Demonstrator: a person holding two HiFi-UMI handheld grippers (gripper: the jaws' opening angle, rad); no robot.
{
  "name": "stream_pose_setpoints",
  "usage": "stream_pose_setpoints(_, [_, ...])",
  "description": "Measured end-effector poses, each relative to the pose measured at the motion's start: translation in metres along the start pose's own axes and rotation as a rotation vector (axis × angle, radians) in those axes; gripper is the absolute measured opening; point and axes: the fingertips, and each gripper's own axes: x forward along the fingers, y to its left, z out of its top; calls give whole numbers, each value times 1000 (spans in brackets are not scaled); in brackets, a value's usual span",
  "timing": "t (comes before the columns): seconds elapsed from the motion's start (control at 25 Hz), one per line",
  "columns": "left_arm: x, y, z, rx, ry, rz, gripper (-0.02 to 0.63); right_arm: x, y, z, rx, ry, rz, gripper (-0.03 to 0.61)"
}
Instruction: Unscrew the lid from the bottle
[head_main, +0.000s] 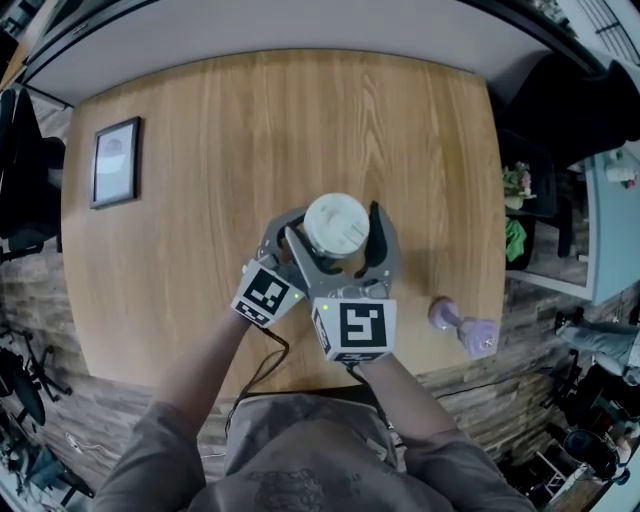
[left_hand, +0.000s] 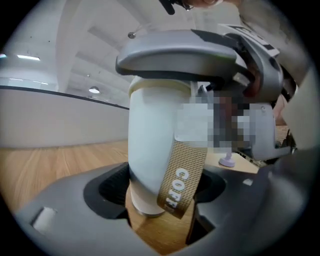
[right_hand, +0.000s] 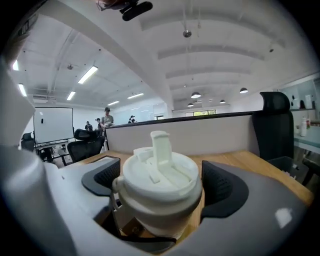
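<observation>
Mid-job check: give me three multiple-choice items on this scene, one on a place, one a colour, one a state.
1. The picture frame lies: A left of the bottle; B right of it; C under it.
2. The lid is: A black; B white; C purple.
3. The lid is: A on the bottle; B on the table; C lifted clear.
A: the head view shows it at the left of the table.
B: it is white in the head and right gripper views.
A: it caps the bottle in the right gripper view.
</observation>
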Motion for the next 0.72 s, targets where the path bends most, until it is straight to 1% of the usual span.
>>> stream_pose_setpoints(0.12, [1,0,0,-1,-2,9,335,4,-1,-1,-20,5,19,500])
stream_pose_setpoints(0.24, [0,0,0,3,-1,10,333,5,0,-2,-58,31,53,491])
stream_pose_setpoints(0.36, [0,-2,-1,12,5,2,331,4,2,-4,-100,38,118,489])
stream_pose_setpoints(0.4, [0,-2,-1,14,7,-6,330,3,4,-5,-118,38,153,489])
stream_pose_setpoints(0.48, [0,-1,-1,19,10,-25,328,2,9,-5,-145,34,253,488])
stream_pose_setpoints(0.72, [-2,-2,-2,51,13,-92,324,-6,21,-7,-196,49,640,489])
